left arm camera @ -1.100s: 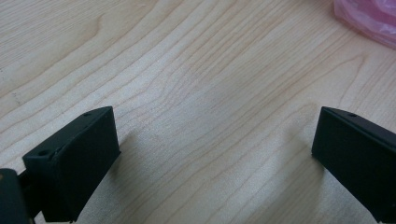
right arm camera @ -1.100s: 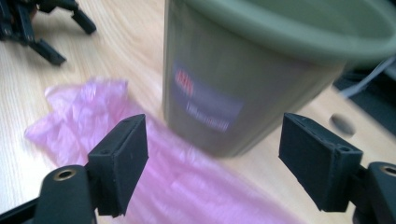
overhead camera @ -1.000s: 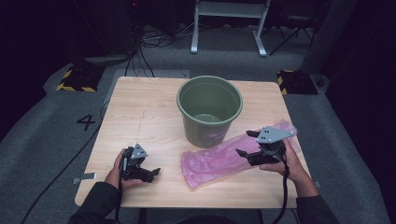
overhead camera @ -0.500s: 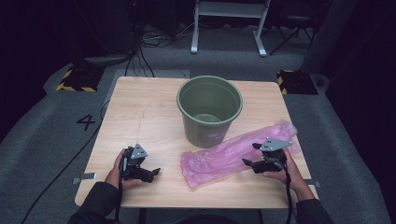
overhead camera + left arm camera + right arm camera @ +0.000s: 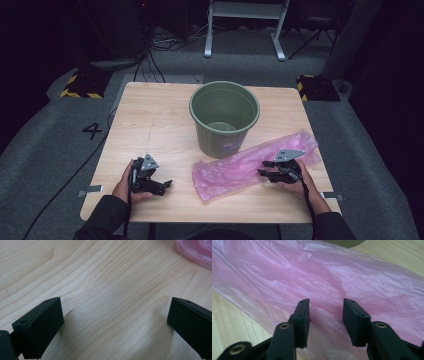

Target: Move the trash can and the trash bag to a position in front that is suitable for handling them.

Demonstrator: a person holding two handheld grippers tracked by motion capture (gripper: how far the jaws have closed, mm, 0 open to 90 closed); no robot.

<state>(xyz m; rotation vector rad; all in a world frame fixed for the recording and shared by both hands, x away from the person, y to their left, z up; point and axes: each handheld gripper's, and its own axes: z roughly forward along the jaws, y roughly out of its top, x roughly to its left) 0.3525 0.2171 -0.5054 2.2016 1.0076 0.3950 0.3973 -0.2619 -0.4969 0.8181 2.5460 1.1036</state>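
While your right gripper (image 5: 265, 173) presses down onto the pink bag (image 5: 235, 167), its jaws have just been closing with film gathered between them.

With the bucket (image 5: 224, 117) as your landmark: the bag lies flat on the table (image 5: 150, 120) just in front of the bucket, running from its near left out past its right side, so a pinch near the right end should lift one layer. Your right jaws stand part closed, a ridge of film in the gap, pads not yet pressing it. Your left gripper (image 5: 161, 185) rests well to the bucket's front left, jaws wide apart over bare wood, likely waiting to take the other edge.
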